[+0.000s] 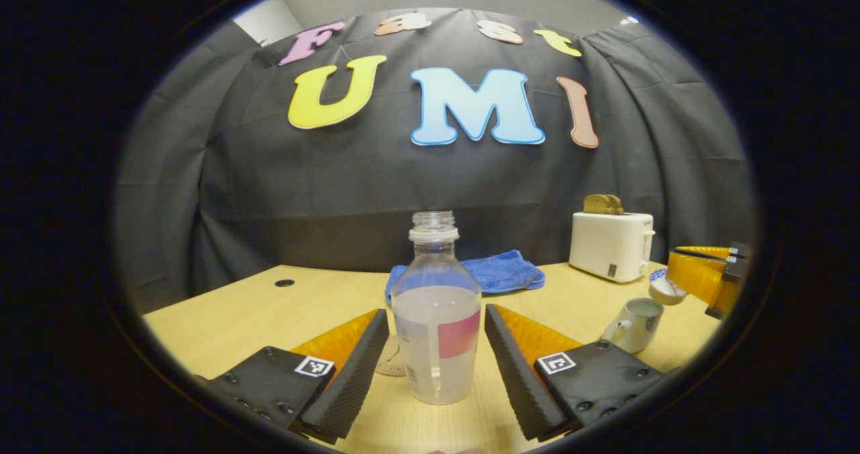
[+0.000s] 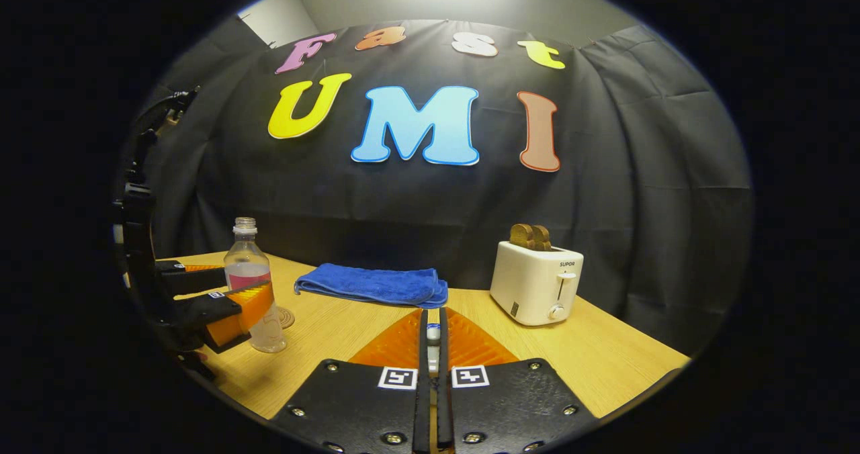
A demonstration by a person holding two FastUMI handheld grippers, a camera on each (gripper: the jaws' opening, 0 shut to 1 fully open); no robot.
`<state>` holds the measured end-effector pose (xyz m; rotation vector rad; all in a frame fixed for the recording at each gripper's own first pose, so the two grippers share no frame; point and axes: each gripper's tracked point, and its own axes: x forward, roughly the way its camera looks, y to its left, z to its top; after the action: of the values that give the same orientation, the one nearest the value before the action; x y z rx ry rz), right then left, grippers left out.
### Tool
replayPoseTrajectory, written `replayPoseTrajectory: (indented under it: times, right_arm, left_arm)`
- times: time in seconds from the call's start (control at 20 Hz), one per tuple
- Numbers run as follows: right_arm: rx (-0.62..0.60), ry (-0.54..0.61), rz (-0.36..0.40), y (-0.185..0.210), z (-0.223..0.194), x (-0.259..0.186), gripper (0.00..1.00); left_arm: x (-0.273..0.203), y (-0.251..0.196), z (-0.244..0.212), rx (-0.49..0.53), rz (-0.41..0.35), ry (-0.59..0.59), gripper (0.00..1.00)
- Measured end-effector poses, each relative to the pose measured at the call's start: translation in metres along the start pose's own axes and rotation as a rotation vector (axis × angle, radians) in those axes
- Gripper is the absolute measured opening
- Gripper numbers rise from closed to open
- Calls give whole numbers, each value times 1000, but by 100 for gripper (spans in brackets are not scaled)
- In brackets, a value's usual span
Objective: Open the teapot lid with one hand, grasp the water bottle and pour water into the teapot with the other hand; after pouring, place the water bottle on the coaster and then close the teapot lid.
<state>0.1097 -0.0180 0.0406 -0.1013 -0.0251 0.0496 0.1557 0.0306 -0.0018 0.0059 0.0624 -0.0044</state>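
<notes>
Clear plastic water bottle (image 1: 437,313), uncapped, upright on the pale wooden table (image 1: 228,313), partly filled with cloudy liquid, pink patch on its label. Left gripper (image 1: 437,360) spread wide to either side of the bottle, ribbed pads (image 1: 356,373) near its walls with a gap showing on both sides, not pressing. Round coaster (image 1: 391,363) flat on the table just behind the bottle, half hidden by it. Small white teapot (image 1: 635,323) to the right, open at the top, spout toward the bottle. Above it, teapot lid (image 1: 666,289) lifted clear, held at the tip of the right gripper (image 1: 682,286) entering from the right edge. Right gripper view: own fingers (image 2: 416,340) drawn nearly together, pinching a small white and blue piece (image 2: 433,333) between them. Same view, far left: bottle flanked by the left gripper, coaster edge beside its base. Folded blue towel (image 2: 373,284) at the back of the table, white toaster (image 2: 535,283) with two brown slices standing in it to the right.
</notes>
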Motion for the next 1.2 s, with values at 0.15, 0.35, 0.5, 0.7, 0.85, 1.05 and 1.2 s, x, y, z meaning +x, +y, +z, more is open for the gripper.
replayPoseTrajectory:
  times: [0.15,0.35,0.5,0.7,0.85,1.05,1.2]
  right_arm:
    - [-7,-5,6,1,2,-4,5]
    - [11,-2,14,0,0,-32,5]
    - [20,-7,24,0,3,-58,5]
    - [60,4,50,1,0,-105,4]
    - [69,35,62,2,-13,-134,4]
    - [68,55,77,7,-25,-160,4]
    - [78,61,99,18,-32,-178,4]
  left_arm:
    - [13,0,-11,-4,-6,26,100]
    - [16,5,-17,-41,-13,46,92]
    - [13,4,-17,-21,-15,52,87]
    - [8,-3,-6,53,-30,42,87]
    - [6,-13,1,134,-41,31,87]
    - [7,-30,3,317,-70,39,87]
    - [8,-46,-6,440,-105,66,87]
